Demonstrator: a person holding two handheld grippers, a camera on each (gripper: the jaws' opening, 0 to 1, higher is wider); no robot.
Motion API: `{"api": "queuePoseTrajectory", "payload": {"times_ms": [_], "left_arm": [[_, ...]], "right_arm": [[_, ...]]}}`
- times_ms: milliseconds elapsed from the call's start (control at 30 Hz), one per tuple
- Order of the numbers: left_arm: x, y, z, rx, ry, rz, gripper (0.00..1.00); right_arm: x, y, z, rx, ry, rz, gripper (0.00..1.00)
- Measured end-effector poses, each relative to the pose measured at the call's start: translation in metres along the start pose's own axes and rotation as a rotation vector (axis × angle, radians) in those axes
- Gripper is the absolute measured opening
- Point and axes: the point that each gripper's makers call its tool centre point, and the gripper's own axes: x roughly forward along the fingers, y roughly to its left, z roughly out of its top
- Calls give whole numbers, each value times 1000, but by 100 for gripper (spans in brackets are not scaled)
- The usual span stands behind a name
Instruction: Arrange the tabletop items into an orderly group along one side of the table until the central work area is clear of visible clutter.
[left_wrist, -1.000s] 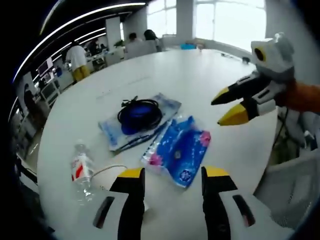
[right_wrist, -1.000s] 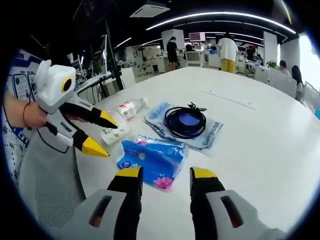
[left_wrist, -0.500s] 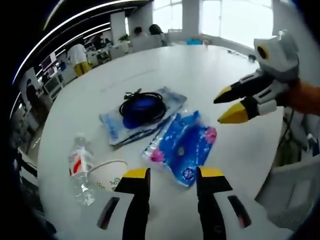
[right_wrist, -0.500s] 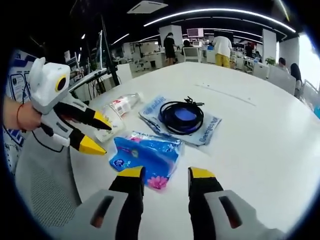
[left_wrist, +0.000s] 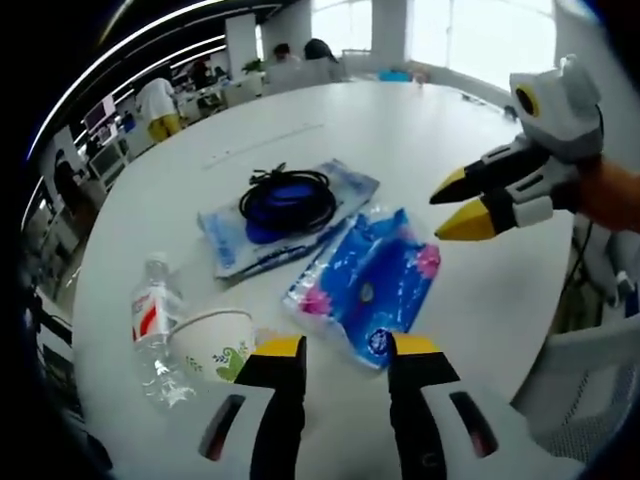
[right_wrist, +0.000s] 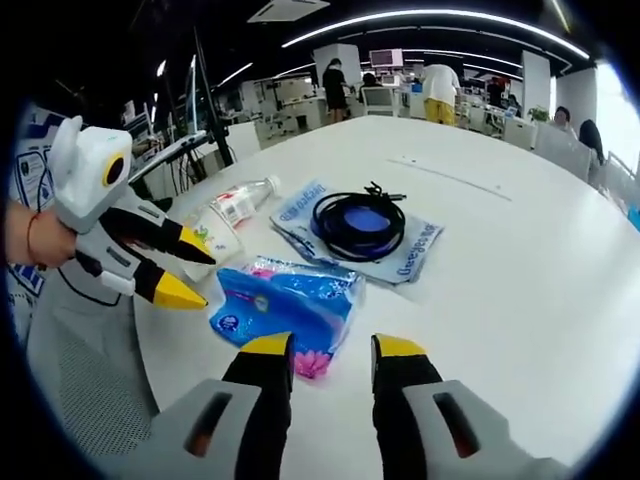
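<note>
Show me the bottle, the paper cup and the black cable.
bottle (left_wrist: 152, 318), left gripper view, on its red label.
paper cup (left_wrist: 212, 342), left gripper view, on its outer wall.
black cable (right_wrist: 358, 222), right gripper view, on the coil's near loop.

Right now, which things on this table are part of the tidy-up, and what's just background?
To tidy: blue tissue pack, black cable coil on its blue bag, water bottle, paper bowl.
Background: white table, grey mesh chair, distant desks and people.
</note>
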Motion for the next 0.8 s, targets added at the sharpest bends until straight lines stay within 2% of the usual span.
{"api": "queuePoseTrajectory", "payload": {"times_ms": [800], "left_arm": [[14,0,-13,-64,48,-6,18]], "right_arm": [[18,0,-8,31,37,7,24]]}}
